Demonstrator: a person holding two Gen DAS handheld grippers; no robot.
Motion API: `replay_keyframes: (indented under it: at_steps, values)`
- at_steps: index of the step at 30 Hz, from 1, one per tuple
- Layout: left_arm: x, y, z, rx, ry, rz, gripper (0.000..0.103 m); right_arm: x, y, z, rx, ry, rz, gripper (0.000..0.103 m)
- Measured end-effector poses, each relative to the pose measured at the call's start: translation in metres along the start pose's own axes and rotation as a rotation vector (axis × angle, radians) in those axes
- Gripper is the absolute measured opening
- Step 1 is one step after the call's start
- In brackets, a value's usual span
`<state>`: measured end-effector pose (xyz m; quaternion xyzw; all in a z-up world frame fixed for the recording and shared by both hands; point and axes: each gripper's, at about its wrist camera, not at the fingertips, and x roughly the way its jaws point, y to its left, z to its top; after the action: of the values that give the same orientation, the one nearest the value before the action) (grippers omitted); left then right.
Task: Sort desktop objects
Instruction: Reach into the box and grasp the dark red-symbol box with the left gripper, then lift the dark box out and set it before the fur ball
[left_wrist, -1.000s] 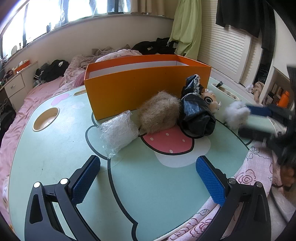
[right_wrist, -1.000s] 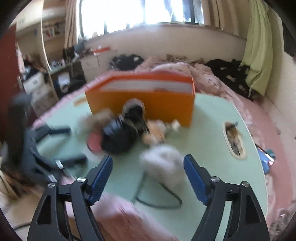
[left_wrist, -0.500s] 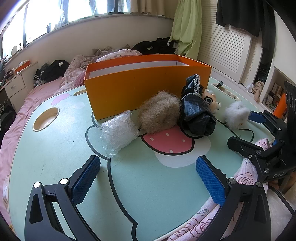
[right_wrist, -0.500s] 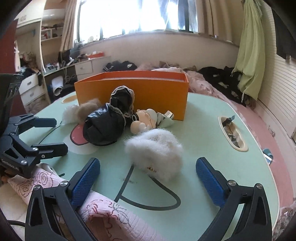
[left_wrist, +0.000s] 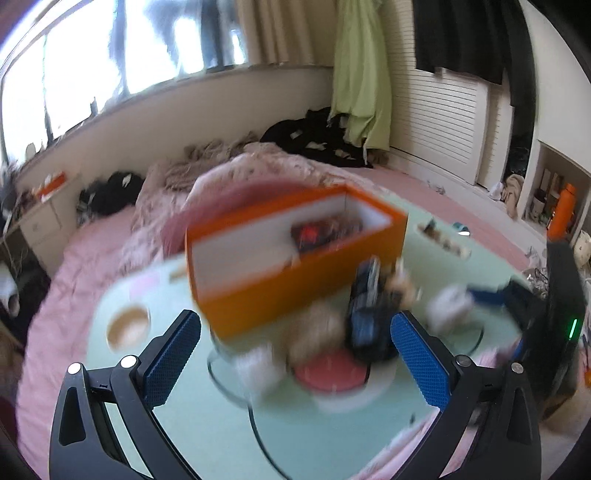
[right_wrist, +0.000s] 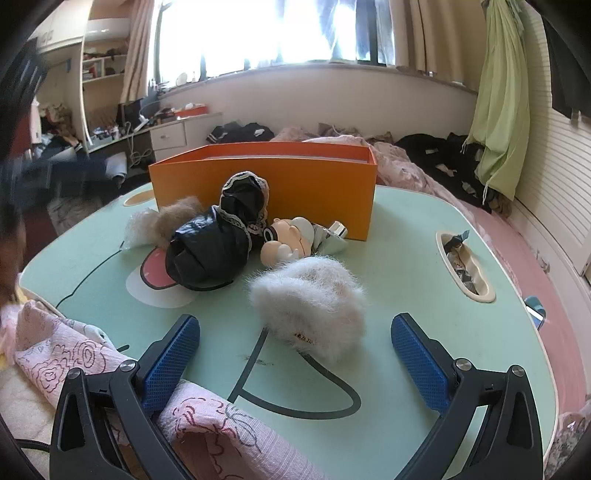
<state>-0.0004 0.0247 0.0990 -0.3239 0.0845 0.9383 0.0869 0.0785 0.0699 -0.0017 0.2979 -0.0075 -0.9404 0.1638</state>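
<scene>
Desktop objects lie grouped on the mint-green desk (right_wrist: 424, 258) in front of an orange box (right_wrist: 266, 177), which stands open-topped near the far edge. White fluffy piece (right_wrist: 310, 299) sits nearest the right tongs (right_wrist: 295, 354), whose blue pads are spread wide with nothing between them; the fluff lies just ahead of the gap, untouched. Behind it a small doll (right_wrist: 284, 243) rests beside a black glossy bundle with lace trim (right_wrist: 218, 240), and a tan fur ball (right_wrist: 177, 218) touches that bundle on its left, close to the box wall. An oval cup recess (right_wrist: 465, 266) in the desk holds small scraps. Pink floral cloth (right_wrist: 207, 428) drapes over the near desk edge, partly under the right tongs' left finger. Left tongs (left_wrist: 295, 362) are likewise released and empty; their view is motion-blurred, showing the box (left_wrist: 295, 266) from above with dark and red items inside, too smeared to identify.
</scene>
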Motion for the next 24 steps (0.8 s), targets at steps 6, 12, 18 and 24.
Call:
replay_keyframes:
  at_steps: [6, 12, 18, 24]
  values:
    - [0.074, 0.001, 0.077, -0.059, 0.236, -0.136, 0.093, 0.0, 0.002, 0.001, 0.0, -0.001, 0.0, 0.103]
    - [0.19, 0.006, 0.094, -0.131, 0.526, -0.085, 0.073, 0.0, 0.002, 0.001, 0.0, -0.002, 0.002, 0.103]
    - [0.236, 0.015, 0.083, -0.175, 0.627, -0.063, 0.055, 0.0, 0.003, 0.001, 0.001, -0.002, 0.003, 0.103]
    - [0.208, 0.022, 0.076, -0.138, 0.527, -0.057, 0.04, 0.0, 0.003, 0.0, 0.0, -0.003, 0.002, 0.103]
